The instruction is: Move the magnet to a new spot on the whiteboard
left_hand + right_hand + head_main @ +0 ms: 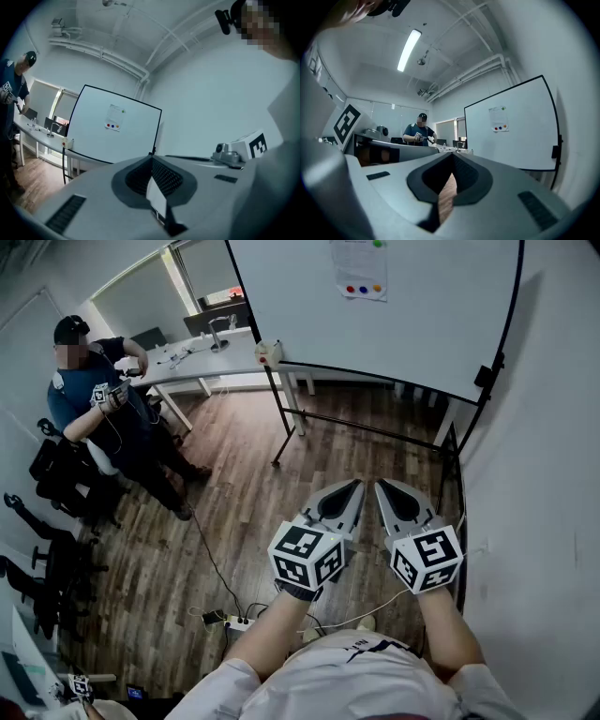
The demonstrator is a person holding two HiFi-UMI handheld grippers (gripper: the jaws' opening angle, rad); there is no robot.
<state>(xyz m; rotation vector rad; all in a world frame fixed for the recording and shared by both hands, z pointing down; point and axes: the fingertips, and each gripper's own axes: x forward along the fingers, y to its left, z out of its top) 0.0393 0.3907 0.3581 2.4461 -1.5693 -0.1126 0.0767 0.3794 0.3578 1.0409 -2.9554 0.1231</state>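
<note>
The whiteboard (422,306) stands on a black frame across the room, well beyond both grippers. A paper sheet (359,268) hangs on it, with a row of small red, blue and orange magnets (364,289) along its lower edge and a green magnet (378,244) at its top. The left gripper view shows the board (112,136) small and far off; so does the right gripper view (520,136). My left gripper (357,486) and right gripper (382,486) hover side by side over the wooden floor, tips pointing at the board. Both are shut and hold nothing.
A person (94,399) holding grippers stands at the left beside a white table (202,360). A small box with a red button (269,352) sits at the board's lower left corner. A power strip (234,622) and cables lie on the floor; black chairs (56,484) stand far left.
</note>
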